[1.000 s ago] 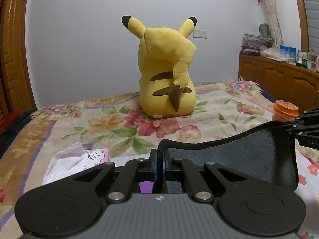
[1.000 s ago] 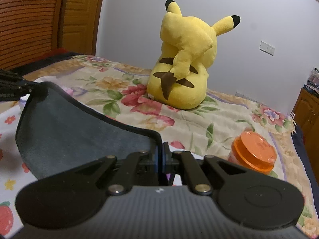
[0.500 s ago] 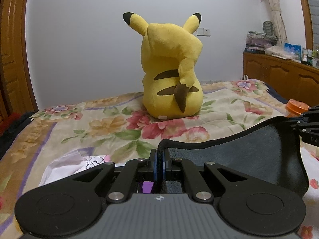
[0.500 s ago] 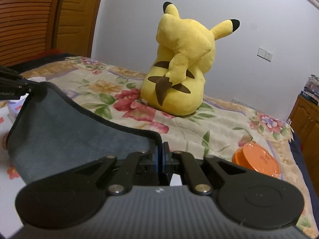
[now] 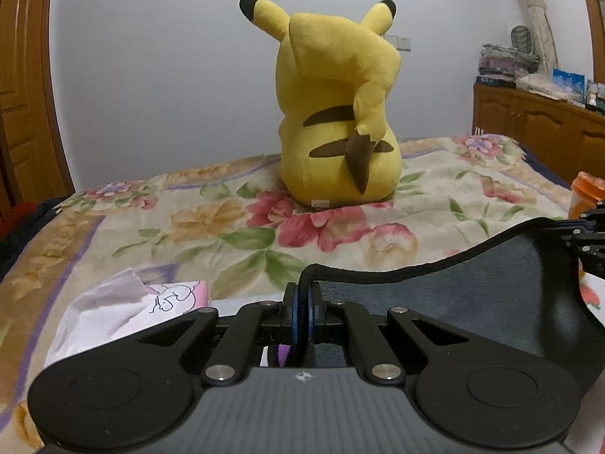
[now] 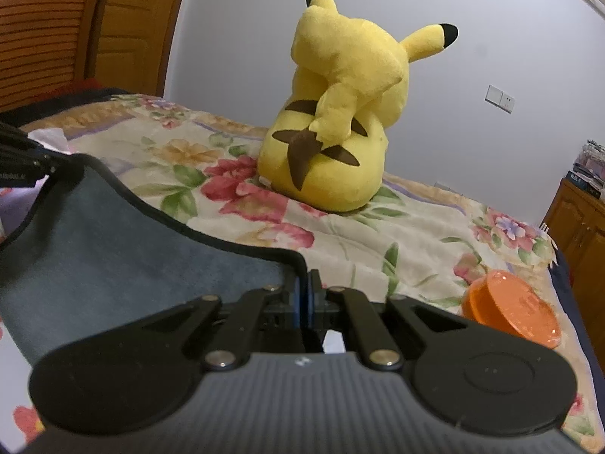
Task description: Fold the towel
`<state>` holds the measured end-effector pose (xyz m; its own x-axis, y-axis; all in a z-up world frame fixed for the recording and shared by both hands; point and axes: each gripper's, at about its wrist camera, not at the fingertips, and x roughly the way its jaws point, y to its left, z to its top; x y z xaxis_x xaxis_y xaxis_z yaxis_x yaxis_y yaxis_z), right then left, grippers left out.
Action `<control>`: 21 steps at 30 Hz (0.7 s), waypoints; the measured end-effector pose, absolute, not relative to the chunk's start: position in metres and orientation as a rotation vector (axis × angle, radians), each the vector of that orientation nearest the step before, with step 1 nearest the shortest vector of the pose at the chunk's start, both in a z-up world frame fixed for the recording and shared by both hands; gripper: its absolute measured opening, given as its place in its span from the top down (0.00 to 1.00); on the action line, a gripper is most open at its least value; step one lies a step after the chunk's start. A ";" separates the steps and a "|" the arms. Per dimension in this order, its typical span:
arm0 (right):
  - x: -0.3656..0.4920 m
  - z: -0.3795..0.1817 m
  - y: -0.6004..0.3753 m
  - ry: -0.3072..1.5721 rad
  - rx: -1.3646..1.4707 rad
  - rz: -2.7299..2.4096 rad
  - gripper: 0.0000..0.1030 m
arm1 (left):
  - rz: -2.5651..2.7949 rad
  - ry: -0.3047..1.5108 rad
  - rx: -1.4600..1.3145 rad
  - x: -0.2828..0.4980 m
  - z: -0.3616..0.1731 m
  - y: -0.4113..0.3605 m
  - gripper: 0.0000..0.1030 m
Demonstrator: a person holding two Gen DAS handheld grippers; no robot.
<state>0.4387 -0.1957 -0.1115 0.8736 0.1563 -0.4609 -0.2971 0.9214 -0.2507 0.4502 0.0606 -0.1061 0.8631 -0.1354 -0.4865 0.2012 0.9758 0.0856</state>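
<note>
left wrist: plush toy (image 5: 338,113) beyond towel (image 5: 453,295)

No readable text, faint unreadable lettering on left hand-held gripper (image 6: 22,176)

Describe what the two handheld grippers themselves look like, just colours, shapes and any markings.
Both look alike. The left gripper and right gripper are matte black, with a ribbed dark grey body, two round black discs at the sides, angled link bars with silver pivot pins, and blue finger pads. A small white emblem sits at the centre. No cables or sleeves show.
</note>
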 end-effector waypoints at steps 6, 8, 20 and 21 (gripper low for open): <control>0.448 -0.128 -0.194 0.506 -0.314 0.227 0.96 | -0.173 0.564 0.142 0.461 -0.124 0.057 0.92; 0.451 -0.135 -0.194 0.524 -0.307 0.218 0.96 | -0.175 0.580 0.144 0.464 -0.129 0.056 0.92; 0.456 -0.150 -0.194 0.576 -0.287 0.183 0.73 | -0.169 0.600 0.141 0.466 -0.135 0.054 0.54; 0.455 -0.150 -0.194 0.577 -0.287 0.179 0.61 | -0.168 0.596 0.139 0.465 -0.135 0.055 0.50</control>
